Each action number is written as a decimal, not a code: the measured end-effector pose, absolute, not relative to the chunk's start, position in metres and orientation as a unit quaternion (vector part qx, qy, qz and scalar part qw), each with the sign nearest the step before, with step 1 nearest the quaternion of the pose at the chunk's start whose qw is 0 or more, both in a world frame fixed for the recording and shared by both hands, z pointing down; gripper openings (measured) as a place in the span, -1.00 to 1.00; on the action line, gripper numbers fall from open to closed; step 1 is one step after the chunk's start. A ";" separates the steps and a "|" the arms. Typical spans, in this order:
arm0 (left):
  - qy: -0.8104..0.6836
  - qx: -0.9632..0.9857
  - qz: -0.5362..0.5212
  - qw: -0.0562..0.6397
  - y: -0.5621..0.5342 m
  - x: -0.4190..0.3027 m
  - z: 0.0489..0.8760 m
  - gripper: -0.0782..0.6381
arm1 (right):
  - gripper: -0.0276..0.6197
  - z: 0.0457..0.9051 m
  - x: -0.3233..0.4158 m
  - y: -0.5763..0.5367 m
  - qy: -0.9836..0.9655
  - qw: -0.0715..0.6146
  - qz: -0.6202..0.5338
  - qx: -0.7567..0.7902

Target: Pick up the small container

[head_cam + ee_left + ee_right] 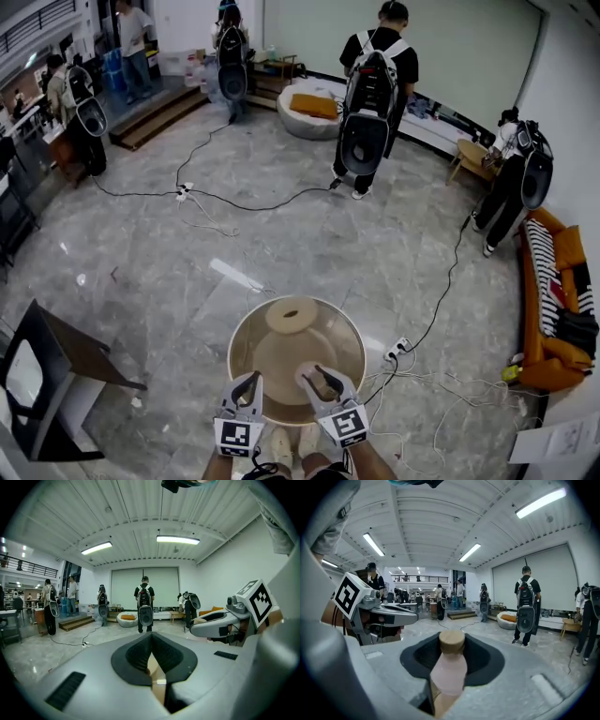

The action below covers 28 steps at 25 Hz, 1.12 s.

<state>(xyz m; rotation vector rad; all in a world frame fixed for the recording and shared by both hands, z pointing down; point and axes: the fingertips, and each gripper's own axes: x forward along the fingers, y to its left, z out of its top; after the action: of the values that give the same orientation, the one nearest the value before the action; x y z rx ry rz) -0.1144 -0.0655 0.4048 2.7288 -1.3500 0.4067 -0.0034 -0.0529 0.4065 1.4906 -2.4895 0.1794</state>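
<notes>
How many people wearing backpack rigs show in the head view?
4: person at far left; person at back left; person in the centre; person at right. Others may be hidden.

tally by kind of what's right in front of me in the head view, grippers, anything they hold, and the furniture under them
grippers: 2, the left gripper and the right gripper
small container: 1, pink with a tan cap, gripped in the right gripper's jaws
round table: 1
total: 4
</notes>
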 end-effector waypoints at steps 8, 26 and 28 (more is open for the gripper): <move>-0.430 0.894 0.125 0.022 -0.022 -0.122 0.366 -0.73 | -0.50 0.363 0.010 -0.006 -0.832 0.110 0.047 0.541; -0.416 0.902 0.116 0.012 0.038 -0.133 0.348 -0.73 | -0.50 0.343 0.032 0.068 -0.804 0.112 0.038 0.583; -0.416 0.902 0.116 0.012 0.039 -0.134 0.349 -0.73 | -0.50 0.344 0.031 0.068 -0.804 0.112 0.038 0.583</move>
<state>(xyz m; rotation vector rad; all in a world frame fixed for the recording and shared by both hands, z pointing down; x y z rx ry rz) -0.1340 0.0392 0.3487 2.8112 -1.2985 0.3623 0.0310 0.0683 0.3438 1.7102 -2.3605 0.1126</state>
